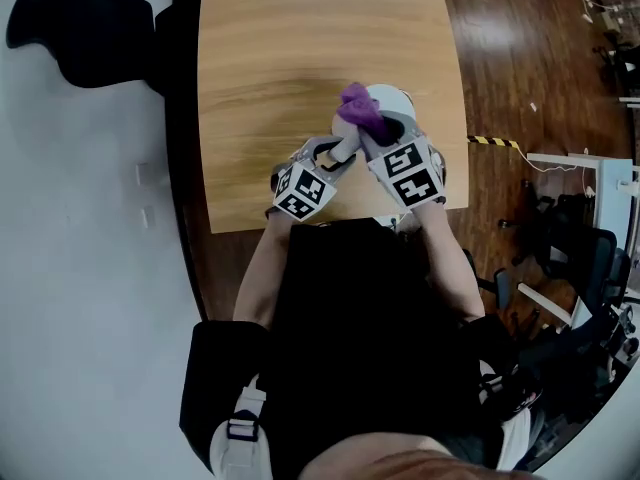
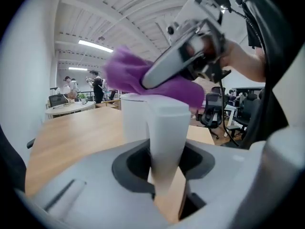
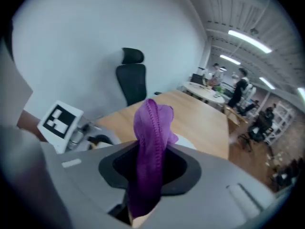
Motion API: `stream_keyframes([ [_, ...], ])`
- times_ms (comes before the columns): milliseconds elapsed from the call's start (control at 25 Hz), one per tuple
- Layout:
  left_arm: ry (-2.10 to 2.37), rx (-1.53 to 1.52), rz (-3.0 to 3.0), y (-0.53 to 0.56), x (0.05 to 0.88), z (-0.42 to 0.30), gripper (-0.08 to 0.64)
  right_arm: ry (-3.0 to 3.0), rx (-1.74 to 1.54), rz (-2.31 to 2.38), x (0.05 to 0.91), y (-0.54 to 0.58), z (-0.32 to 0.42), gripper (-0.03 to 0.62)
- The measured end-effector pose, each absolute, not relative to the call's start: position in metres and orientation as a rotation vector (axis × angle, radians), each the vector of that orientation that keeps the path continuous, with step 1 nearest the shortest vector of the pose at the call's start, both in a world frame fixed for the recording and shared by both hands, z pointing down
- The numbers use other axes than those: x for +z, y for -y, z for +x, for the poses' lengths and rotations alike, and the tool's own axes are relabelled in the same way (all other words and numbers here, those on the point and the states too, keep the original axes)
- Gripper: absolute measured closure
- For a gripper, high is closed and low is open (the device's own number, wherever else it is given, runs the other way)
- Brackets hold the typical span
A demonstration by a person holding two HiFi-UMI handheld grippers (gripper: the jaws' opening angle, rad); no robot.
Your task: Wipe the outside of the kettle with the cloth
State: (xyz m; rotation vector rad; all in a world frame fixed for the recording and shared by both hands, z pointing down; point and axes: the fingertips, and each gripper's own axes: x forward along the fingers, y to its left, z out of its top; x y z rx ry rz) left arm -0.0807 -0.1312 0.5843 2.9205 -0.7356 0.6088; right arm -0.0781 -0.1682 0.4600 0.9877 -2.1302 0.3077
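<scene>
Kettle (image 1: 395, 101) near the table's (image 1: 300, 48) front edge, cloth (image 1: 360, 111) atop it, left claw (image 1: 342, 151) and right claw (image 1: 376, 130) alongside.

1. Wooden table (image 1: 300, 88): light grain, curved right edge.
2. Black office chair (image 1: 70, 18): off the table's far-left corner.
3. Yellow-black striped tape (image 1: 490, 141): on the dark plank floor (image 1: 520, 58), just right of the table.

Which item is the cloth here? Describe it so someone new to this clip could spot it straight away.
Over the wooden table, near the edge closest to the person, is a white kettle. At its top is the cloth, bunched and clamped in the fingers of the right gripper. It is the only purple, soft thing there; the kettle beside it is hard and white.
</scene>
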Motion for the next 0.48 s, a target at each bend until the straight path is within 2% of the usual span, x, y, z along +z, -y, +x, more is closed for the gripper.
stream_keyframes([
  [120,0.726,0.605,2.923,0.128,0.589,-0.081,0.298,2.1,0.399,1.15,0.448,0.185,-0.033,0.489],
  [240,0.712,0.607,2.932,0.129,0.592,-0.08,0.299,2.301,0.399,0.906,0.428,0.143,-0.105,0.491],
  [320,0.726,0.596,2.931,0.128,0.598,-0.084,0.299,2.277,0.274,0.736,0.455,0.111,-0.152,0.491],
  [400,0.745,0.588,2.927,0.126,0.604,-0.086,0.299,2.244,0.249,0.715,0.477,0.105,-0.154,0.488],
  [480,0.741,0.577,2.938,0.125,0.605,-0.081,0.299,2.262,0.325,0.796,0.477,0.115,-0.124,0.491],
])
